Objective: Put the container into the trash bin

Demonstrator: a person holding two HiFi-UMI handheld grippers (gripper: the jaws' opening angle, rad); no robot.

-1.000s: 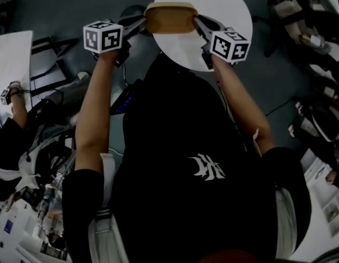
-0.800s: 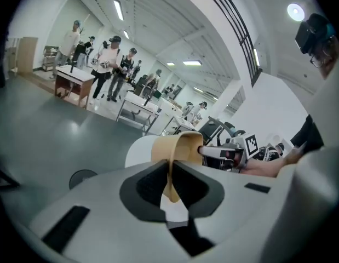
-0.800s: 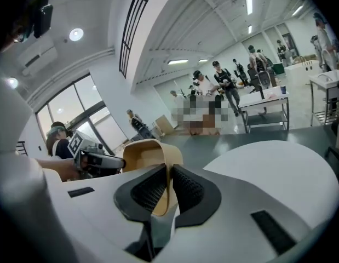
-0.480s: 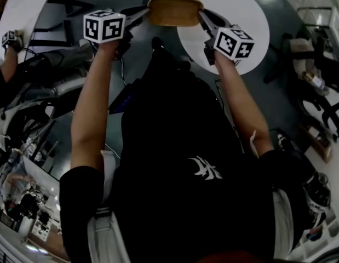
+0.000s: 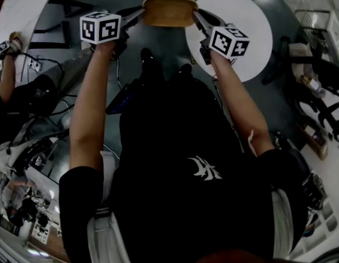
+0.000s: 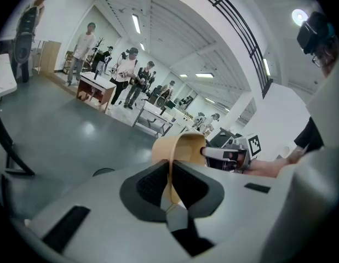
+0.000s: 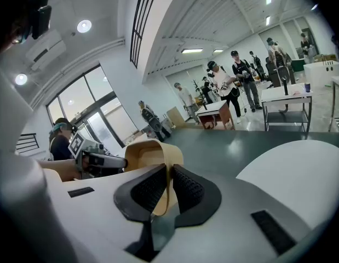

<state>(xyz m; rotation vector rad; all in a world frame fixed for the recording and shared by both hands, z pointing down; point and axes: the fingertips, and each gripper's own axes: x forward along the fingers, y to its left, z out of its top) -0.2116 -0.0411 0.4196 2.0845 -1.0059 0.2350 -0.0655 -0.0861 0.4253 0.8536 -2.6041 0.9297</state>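
- The container (image 5: 169, 11) hangs at the top centre of the head view, with the left claw (image 5: 139, 14) and right claw (image 5: 199, 17) each clamped on one end wall.
- Risk: a thin wall could slip free if the claws drift apart. No trash bin is in sight.

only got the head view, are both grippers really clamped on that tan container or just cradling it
observer: The left gripper view shows the left gripper shut on the thin wall of the container, one pad on each side.
operator: and the right one
observer: Its own view shows the same: the right gripper pinches the opposite wall.
operator: any bin ahead
observer: None that I can make out in either gripper view, only people standing far across the room.
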